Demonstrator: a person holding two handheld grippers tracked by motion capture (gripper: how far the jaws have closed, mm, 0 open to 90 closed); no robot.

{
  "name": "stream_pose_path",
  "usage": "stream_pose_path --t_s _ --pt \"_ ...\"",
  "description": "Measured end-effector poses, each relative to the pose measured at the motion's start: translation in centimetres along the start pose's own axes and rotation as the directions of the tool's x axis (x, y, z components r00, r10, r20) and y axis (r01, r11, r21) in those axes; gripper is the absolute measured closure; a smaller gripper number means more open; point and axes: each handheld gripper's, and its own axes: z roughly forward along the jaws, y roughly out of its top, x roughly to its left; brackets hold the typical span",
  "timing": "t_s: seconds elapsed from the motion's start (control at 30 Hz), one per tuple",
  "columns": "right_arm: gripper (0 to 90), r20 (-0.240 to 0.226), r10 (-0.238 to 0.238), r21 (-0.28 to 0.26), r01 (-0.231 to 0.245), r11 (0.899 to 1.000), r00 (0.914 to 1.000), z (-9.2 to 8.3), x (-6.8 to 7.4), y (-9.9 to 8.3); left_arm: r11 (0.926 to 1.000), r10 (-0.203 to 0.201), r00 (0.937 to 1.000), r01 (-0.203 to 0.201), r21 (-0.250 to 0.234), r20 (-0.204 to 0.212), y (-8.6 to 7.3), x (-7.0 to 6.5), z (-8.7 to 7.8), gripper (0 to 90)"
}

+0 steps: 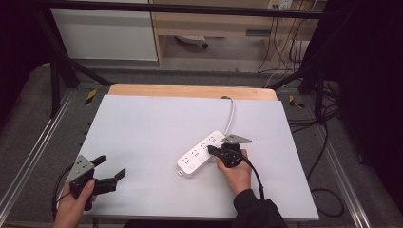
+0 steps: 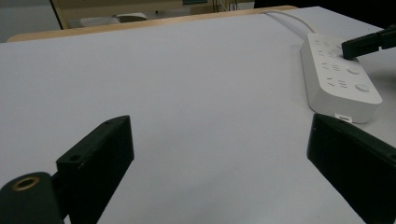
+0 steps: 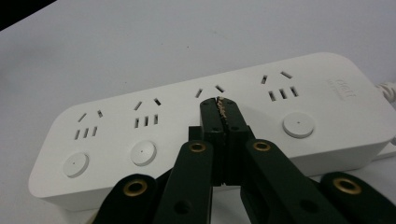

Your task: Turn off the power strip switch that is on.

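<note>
A white power strip [image 1: 202,153] [image 2: 341,77] [image 3: 140,126] lies flat right of the table's middle, with several socket groups, each with a round button. My right gripper [image 1: 210,149] [image 3: 220,105] is shut with nothing between its jaws, and its tips rest on top of the strip. They cover the spot where one group's button would be, between two visible buttons. Its black tip [image 2: 369,44] also shows over the strip in the left gripper view. My left gripper [image 1: 110,167] [image 2: 219,135] hovers open and holding nothing near the front left corner, well apart from the strip.
The strip's white cable [image 1: 231,114] [image 2: 289,18] runs to the far edge and drops off it. A white sheet [image 1: 157,123] covers the table, with a wooden strip [image 1: 190,90] at the back. Metal frame bars and loose floor cables surround the table.
</note>
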Motion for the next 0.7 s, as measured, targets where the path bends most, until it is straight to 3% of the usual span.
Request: stream_pose_path --t_s 0.2,0.7 --pt "90.0 0.010 -0.031 0.013 0.031 0.999 0.9995 -0.02 0.23 0.12 1.0000 0.002 1.0000 -0.002 0.000 0.000 0.00 0.00 0.01 7.0" --pt "90.0 0.009 -0.034 0.010 0.034 0.999 0.9994 0.02 0.20 0.00 1.0000 -0.001 1.0000 0.001 0.001 -0.002 -0.01 0.01 0.00 7.0"
